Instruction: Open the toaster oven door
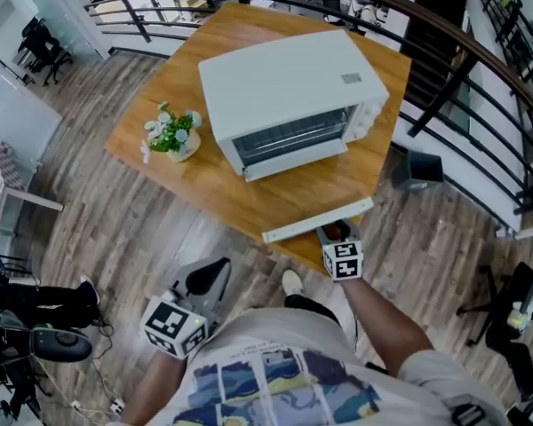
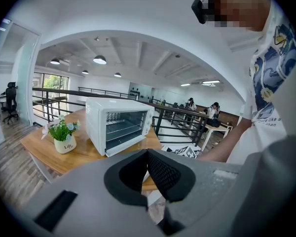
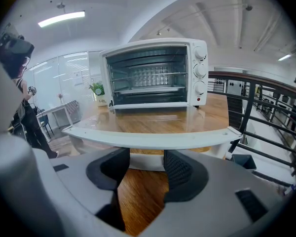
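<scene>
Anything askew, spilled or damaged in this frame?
Nothing stands out. The toaster oven sits intact on the table, its glass door folded down flat with the handle near the table's edge. The flower pot stands upright, and nothing is spilled.

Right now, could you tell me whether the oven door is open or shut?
Open. The door lies flat before the oven, handle toward the right gripper; racks are exposed.

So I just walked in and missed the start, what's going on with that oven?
A person is working a toaster oven on the table with two handheld grippers. The door is down, about flat, its handle toward the person. The right gripper sits at that handle, jaws apart, not clamped on it. The left gripper hangs low, shut and empty.
</scene>
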Demonstrator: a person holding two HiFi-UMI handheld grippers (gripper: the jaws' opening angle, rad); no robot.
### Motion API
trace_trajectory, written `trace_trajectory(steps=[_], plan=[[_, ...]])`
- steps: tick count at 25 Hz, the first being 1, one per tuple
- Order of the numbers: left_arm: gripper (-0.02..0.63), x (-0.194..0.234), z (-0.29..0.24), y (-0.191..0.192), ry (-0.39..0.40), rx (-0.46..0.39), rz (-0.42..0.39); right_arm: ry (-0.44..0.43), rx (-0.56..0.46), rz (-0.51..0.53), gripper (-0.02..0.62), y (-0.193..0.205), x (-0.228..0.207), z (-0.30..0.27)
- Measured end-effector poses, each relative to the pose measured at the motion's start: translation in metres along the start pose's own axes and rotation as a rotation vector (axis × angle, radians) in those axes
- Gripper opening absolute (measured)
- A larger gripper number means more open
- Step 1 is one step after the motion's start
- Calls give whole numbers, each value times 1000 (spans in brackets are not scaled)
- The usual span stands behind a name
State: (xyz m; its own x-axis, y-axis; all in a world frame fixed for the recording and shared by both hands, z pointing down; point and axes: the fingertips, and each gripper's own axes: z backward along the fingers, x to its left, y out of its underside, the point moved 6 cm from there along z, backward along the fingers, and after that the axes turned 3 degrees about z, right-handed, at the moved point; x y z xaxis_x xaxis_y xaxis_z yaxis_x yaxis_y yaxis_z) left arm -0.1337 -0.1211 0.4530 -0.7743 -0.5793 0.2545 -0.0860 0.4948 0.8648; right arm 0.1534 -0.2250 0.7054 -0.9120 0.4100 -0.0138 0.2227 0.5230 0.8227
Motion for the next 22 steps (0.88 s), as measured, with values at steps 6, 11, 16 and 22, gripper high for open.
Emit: trace_trajectory(steps=[6,11,16,22], plan=[[3,2,-1,-1,2,-3,-1,1,-3,2,213,1,-1,0],[3,4,1,-1,-1,2,4,-6,10,-1,212,-1,1,2],[3,8,3,3,-1,5,1,-8,11,-6,212,0,2,2],[3,11,2,6,-6,13,17,4,-6,3,212,1,-2,-1]])
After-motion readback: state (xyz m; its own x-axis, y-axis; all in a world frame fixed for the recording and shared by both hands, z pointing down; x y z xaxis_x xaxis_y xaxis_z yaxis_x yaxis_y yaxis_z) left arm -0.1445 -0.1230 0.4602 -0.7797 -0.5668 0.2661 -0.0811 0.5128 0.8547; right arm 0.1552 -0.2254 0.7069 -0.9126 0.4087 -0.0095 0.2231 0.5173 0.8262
